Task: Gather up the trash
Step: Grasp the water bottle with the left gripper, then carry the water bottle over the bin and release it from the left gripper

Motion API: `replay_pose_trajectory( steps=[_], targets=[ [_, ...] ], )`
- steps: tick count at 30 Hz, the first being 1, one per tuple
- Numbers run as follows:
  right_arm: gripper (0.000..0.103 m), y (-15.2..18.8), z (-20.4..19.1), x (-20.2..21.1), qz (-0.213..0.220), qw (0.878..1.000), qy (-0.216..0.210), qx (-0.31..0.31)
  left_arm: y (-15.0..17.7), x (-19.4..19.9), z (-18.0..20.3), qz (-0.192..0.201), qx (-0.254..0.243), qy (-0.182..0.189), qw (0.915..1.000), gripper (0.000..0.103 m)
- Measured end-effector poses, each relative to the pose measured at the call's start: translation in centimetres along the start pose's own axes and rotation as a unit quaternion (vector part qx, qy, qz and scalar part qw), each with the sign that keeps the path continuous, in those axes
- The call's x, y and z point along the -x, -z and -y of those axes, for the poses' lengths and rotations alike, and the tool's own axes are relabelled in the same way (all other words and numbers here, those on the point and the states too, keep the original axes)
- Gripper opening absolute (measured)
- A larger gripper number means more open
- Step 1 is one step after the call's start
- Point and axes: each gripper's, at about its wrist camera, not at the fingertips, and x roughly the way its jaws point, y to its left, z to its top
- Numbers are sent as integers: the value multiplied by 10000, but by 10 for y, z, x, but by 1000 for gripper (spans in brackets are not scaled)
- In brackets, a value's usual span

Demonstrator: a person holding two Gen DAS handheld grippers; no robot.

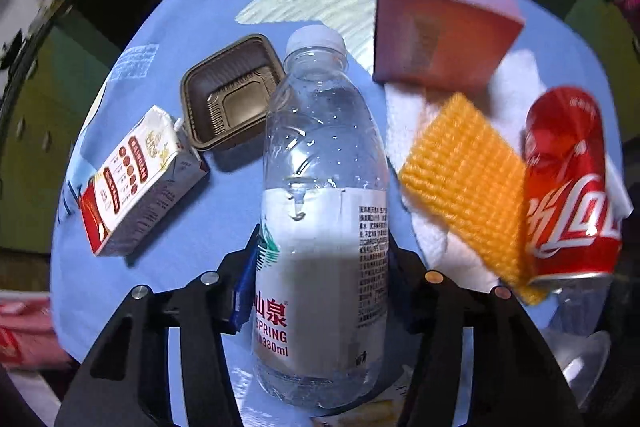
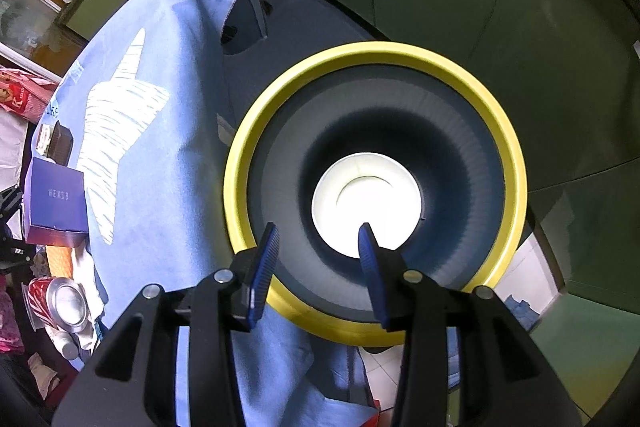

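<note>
1. Left wrist view: the left gripper (image 1: 320,267) is clamping the lower body of a clear water bottle (image 1: 324,187), which is standing nearly upright between the jaws with its white cap pointing toward 12 o'clock. On the blue tablecloth (image 1: 180,7), a milk carton (image 1: 136,183) is lying at 9 o'clock, a brown plastic tray (image 1: 230,93) at 10 o'clock, a purple box (image 1: 440,27) at 1 o'clock, and an orange sponge (image 1: 468,183) and a red cola can (image 1: 568,183) at 3 o'clock, over white paper towel (image 1: 516,87).

2. Right wrist view: the right gripper (image 2: 320,267) is hovering with its jaws apart and holding nothing, over a yellow-rimmed bin (image 2: 516,163); a white disc (image 2: 366,205) is lying at the bottom. The bin is standing just beside the draped cloth, at 3 o'clock from it.

3. Hazard: the bottle wall looks thin and smooth, so it may be slipping or buckling if the grip loosens in transit; swinging it low risks toppling the can or box.
</note>
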Motion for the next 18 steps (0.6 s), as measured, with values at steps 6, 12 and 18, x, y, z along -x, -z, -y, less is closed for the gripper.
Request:
replay_pose_trajectory(
  steps=[6, 12, 18],
  targets=[
    [40, 4, -2, -7, -33, 9999, -92, 38, 6, 19, 3, 217, 224, -44, 9995, 54],
    [40, 7, -3, -9, -8, 9998, -162, 67, 8, 46, 4, 351, 371, -314, 9982, 54],
    [40, 19, -1, 6, 203, 9994, -264, 77, -5, 92, 17, 613, 483, -534, 9955, 54]
  ],
)
